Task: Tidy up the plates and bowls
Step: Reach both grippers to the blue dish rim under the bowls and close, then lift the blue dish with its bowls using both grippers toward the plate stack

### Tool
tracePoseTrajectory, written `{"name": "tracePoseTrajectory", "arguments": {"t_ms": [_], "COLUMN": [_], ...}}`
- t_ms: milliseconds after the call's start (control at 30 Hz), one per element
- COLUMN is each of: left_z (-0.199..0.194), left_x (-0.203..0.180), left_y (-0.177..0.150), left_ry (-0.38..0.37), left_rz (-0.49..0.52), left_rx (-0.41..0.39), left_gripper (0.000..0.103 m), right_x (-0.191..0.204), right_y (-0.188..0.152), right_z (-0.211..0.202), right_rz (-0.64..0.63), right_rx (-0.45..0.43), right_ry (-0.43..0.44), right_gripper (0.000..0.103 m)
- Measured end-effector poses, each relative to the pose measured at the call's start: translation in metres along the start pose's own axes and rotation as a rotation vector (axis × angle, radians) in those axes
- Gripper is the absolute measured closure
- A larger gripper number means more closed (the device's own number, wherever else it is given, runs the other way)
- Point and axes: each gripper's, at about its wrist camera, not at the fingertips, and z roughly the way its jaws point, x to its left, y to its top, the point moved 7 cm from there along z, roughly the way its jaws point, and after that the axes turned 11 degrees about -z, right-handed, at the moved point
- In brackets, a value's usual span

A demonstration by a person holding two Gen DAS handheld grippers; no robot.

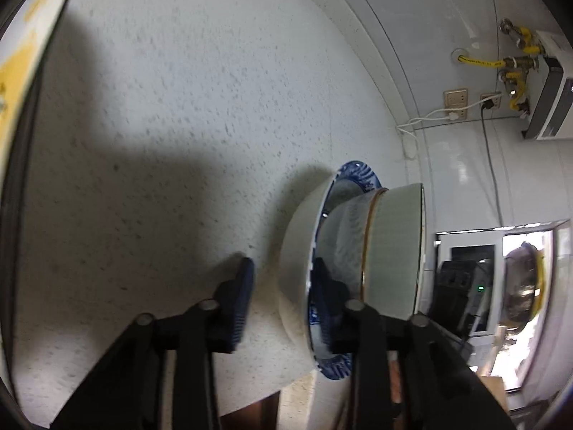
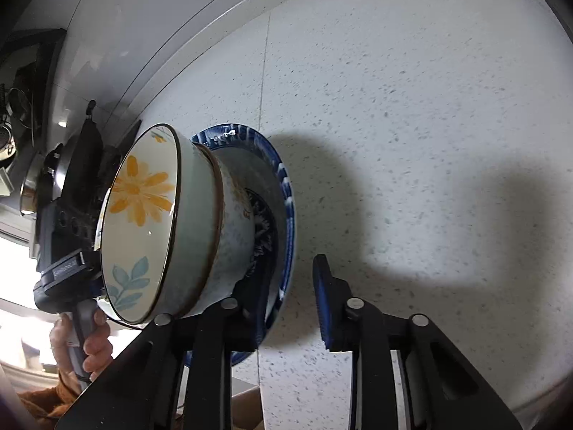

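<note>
Nearest, at six o'clock in the left wrist view: left gripper (image 1: 283, 265), jaws apart. Straddles the rim of a blue-patterned plate (image 1: 297, 251), one finger outside it over the speckled counter (image 1: 161, 143), the other inside the dish. Not pressing on the rim; a gap shows between the outer pad and the plate's white underside.

Same at six o'clock in the right wrist view: right gripper (image 2: 292, 268), jaws apart, astride the opposite side of that rim. Inner finger down in the dish, outer finger clear of the edge at five o'clock.

Resting on the counter, at the centre of both views: the plate, with a brown-rimmed bowl (image 2: 232, 236) sitting in it and a flower bowl (image 2: 139, 215) nested in that. Orange daisy and blue leaves painted inside the top one.

At eight o'clock in the right wrist view, beyond the stack: a hand (image 2: 86, 344) wrapped round the left gripper's handle.

At two o'clock in the left wrist view: tiled wall (image 1: 412, 36) with sockets (image 1: 455, 98) and yellow pipes (image 1: 515, 71).
</note>
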Motion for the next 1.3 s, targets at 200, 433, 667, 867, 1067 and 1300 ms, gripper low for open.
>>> {"name": "tracePoseTrajectory", "arguments": {"t_ms": [200, 433, 667, 867, 1067, 1300], "left_z": [0.006, 0.006, 0.009, 0.007, -0.007, -0.058], "left_x": [-0.005, -0.01, -0.019, -0.024, -0.037, -0.052], "left_y": [-0.001, -0.003, -0.002, 0.0, 0.005, 0.013], "left_ry": [-0.014, 0.019, 0.045, 0.052, 0.032, -0.013], "left_rz": [0.014, 0.031, 0.041, 0.064, 0.084, 0.09], "left_rx": [0.019, 0.022, 0.02, 0.005, -0.012, -0.066], "left_gripper": [0.087, 0.088, 0.088, 0.088, 0.088, 0.089], "right_x": [0.004, 0.004, -0.003, -0.005, -0.001, 0.026], "right_y": [0.002, 0.007, 0.009, 0.012, 0.02, 0.043], "right_z": [0.011, 0.014, 0.009, 0.005, -0.002, -0.028], "right_rz": [-0.009, 0.0, 0.031, 0.032, 0.03, 0.001], "right_rx": [0.037, 0.05, 0.047, 0.034, 0.003, -0.042], "right_ry": [0.037, 0.046, 0.035, 0.021, 0.015, 0.007], "right_gripper": [0.089, 0.089, 0.09, 0.09, 0.09, 0.09]}}
